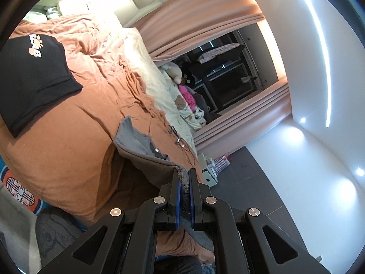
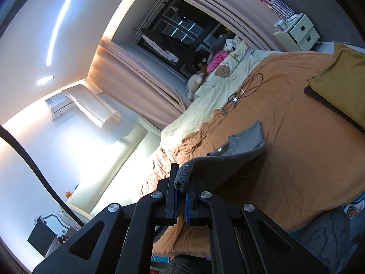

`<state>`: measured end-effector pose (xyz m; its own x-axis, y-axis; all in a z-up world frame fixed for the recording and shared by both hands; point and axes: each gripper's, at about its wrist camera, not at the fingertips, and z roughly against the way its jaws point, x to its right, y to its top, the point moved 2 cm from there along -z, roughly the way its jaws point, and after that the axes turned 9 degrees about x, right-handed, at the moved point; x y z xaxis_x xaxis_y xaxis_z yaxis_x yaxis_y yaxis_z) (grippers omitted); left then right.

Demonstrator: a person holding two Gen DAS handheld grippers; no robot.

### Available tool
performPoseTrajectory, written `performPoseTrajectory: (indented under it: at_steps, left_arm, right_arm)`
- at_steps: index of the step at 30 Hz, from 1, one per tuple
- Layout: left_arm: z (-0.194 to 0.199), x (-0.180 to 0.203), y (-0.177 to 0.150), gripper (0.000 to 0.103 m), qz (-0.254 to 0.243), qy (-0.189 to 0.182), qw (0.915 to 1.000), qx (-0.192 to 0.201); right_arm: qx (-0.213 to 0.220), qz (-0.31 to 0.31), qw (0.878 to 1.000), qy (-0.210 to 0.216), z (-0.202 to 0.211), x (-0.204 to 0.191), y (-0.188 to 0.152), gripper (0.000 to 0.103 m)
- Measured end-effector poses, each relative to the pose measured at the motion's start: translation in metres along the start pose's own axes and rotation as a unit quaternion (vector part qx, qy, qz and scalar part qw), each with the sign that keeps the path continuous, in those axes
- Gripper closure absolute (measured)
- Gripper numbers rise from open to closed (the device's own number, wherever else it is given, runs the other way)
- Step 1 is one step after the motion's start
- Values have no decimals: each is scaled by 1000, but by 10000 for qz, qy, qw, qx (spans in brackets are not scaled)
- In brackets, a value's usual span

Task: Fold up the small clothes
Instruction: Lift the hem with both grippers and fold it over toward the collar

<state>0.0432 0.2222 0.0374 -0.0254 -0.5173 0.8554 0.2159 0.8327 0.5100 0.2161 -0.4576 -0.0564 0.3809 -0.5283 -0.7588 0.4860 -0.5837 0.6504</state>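
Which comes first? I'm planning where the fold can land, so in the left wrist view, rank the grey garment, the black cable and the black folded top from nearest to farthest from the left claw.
1. Grey garment: pinched in the left claw.
2. Black cable: on the orange bedspread, just beyond the garment.
3. Black folded top: far off at the view's left edge.

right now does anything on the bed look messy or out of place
Yes: a black cable lies in loose loops on the orange bedspread, just beyond the grey garment that both grippers, left and right, are pinching. The bedspread is also rumpled toward the headboard. Nothing looks damaged.
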Motion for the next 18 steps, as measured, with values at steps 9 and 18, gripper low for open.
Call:
performPoseTrajectory:
  at_steps: [9, 18]
  left_arm:
    - [-8, -24, -10, 97, 116, 180, 9997, -131]
    - [-37, -47, -15, 97, 213, 430, 9982, -355]
  right_arm:
    - [-95, 59, 9999, -91, -14, 22, -6, 102]
    - [-247, -96, 9990, -370, -54, 53, -3, 102]
